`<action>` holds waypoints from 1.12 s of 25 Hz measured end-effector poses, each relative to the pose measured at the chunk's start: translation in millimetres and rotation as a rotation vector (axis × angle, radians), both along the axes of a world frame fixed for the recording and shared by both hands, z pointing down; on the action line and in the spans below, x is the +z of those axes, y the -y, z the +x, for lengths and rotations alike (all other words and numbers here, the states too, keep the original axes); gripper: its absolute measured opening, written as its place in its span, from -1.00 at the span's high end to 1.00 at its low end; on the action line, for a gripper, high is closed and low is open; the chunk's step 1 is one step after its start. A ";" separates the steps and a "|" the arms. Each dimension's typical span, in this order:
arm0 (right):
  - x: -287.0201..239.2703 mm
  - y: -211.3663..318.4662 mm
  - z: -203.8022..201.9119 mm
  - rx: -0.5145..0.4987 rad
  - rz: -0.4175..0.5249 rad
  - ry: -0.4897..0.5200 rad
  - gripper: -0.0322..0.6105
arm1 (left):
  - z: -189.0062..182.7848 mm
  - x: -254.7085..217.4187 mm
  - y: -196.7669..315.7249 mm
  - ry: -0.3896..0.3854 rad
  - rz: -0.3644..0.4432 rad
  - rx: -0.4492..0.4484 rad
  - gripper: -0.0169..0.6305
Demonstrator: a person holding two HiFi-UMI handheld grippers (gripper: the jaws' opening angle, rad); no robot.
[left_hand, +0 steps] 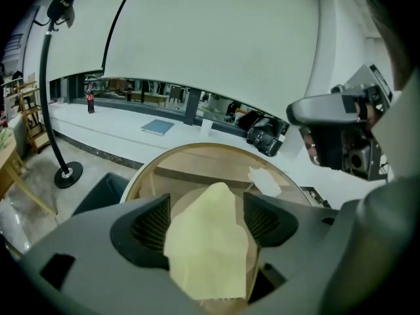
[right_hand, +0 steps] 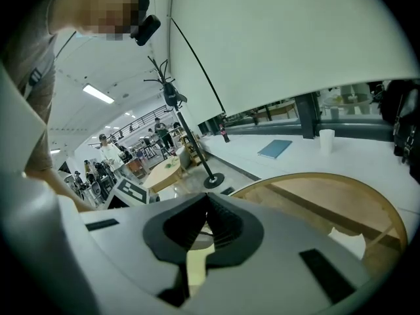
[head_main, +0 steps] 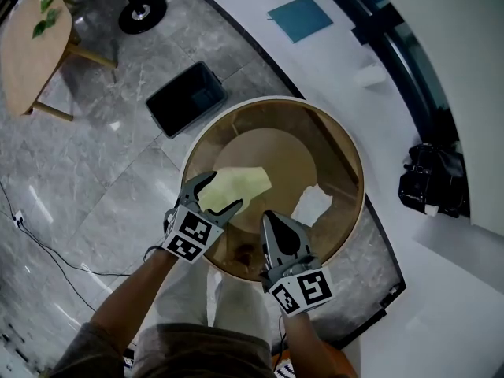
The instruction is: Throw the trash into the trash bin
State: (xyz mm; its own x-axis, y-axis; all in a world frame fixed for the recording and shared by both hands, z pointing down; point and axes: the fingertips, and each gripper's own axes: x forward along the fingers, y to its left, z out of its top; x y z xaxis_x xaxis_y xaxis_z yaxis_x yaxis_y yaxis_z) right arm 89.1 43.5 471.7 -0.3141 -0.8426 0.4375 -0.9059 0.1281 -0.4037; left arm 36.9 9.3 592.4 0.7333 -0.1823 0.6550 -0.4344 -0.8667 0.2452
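Note:
A round wooden bin [head_main: 272, 99] stands on the floor right in front of me. My left gripper [head_main: 223, 191] hangs over its near left side, jaws wide apart. A pale yellow sheet of paper [head_main: 242, 183] lies between the spread pads without being pressed. In the left gripper view the yellow sheet [left_hand: 210, 248] fills the gap of the left gripper [left_hand: 207, 225] above the bin's rim [left_hand: 216, 148]. A crumpled white paper [head_main: 313, 205] rests inside the bin at the right. My right gripper [head_main: 277, 217] is shut with nothing in it, at the near rim; its pads meet in the right gripper view [right_hand: 207, 202].
A dark rectangular box [head_main: 187, 97] sits on the grey floor to the bin's left. Further left are a wooden table [head_main: 31, 50] and a lamp stand's black base [head_main: 142, 12]. A white ledge behind holds a blue sheet [head_main: 299, 18] and a black bag [head_main: 429, 181].

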 end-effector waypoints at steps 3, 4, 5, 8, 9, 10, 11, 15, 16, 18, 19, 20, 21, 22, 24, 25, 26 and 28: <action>3.4 -2.3 0.7 0.006 -0.006 0.005 0.84 | 2.3 23.6 -6.6 0.042 -0.011 0.017 -0.11; 4.4 -3.2 0.7 0.008 -0.008 0.008 0.84 | 3.2 30.9 -8.1 0.059 -0.011 0.023 -0.11; 5.2 -4.1 0.5 0.009 -0.011 0.011 0.84 | 3.9 38.1 -9.3 0.076 -0.009 0.028 -0.11; 7.7 -7.1 -0.7 0.010 -0.022 0.015 0.84 | 5.3 58.3 -12.6 0.127 0.003 0.049 -0.11; 8.5 -8.0 -0.8 0.010 -0.026 0.015 0.84 | 6.0 64.5 -13.8 0.143 0.007 0.059 -0.11; 9.2 -8.9 -0.8 0.010 -0.030 0.015 0.84 | 6.7 70.7 -15.0 0.160 0.010 0.067 -0.11; 10.0 -9.7 -0.6 0.011 -0.033 0.015 0.84 | 7.1 76.7 -16.3 0.175 0.011 0.074 -0.11; 13.2 -12.1 -0.3 0.013 -0.043 0.017 0.84 | 8.7 92.7 -21.3 0.213 0.011 0.095 -0.11; 14.1 -12.3 0.2 0.014 -0.045 0.018 0.84 | 9.4 94.6 -22.3 0.221 0.015 0.104 -0.11; 16.2 -12.1 1.1 0.015 -0.051 0.019 0.84 | 10.8 97.0 -23.4 0.233 0.029 0.119 -0.11; 17.2 -11.9 1.3 0.016 -0.054 0.020 0.84 | 11.2 97.6 -23.4 0.239 0.038 0.127 -0.11; 18.0 -11.5 1.2 0.017 -0.056 0.021 0.84 | 11.4 97.9 -23.0 0.245 0.048 0.134 -0.11; 18.6 -11.0 1.1 0.018 -0.058 0.022 0.84 | 11.4 98.2 -22.4 0.252 0.060 0.142 -0.11; 19.2 -10.6 1.0 0.019 -0.060 0.024 0.84 | 11.3 98.5 -21.8 0.259 0.070 0.149 -0.11; 20.3 -9.6 0.5 0.022 -0.062 0.029 0.84 | 11.0 98.6 -20.9 0.263 0.079 0.157 -0.11; 20.9 -9.1 0.2 0.023 -0.063 0.032 0.84 | 10.9 98.5 -20.6 0.262 0.078 0.158 -0.11; 21.6 -8.9 -0.1 0.023 -0.064 0.035 0.84 | 10.9 98.4 -20.5 0.261 0.077 0.156 -0.11; 22.9 -9.0 -0.2 0.023 -0.066 0.038 0.84 | 10.8 97.9 -20.3 0.260 0.075 0.149 -0.10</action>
State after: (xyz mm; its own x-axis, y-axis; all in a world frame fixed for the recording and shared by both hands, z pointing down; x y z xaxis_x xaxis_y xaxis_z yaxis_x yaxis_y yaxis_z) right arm 88.9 52.5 494.6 -0.3127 -0.8193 0.4805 -0.8922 0.0799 -0.4445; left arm 47.7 29.7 690.3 0.5653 -0.1396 0.8130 -0.3406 -0.9371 0.0759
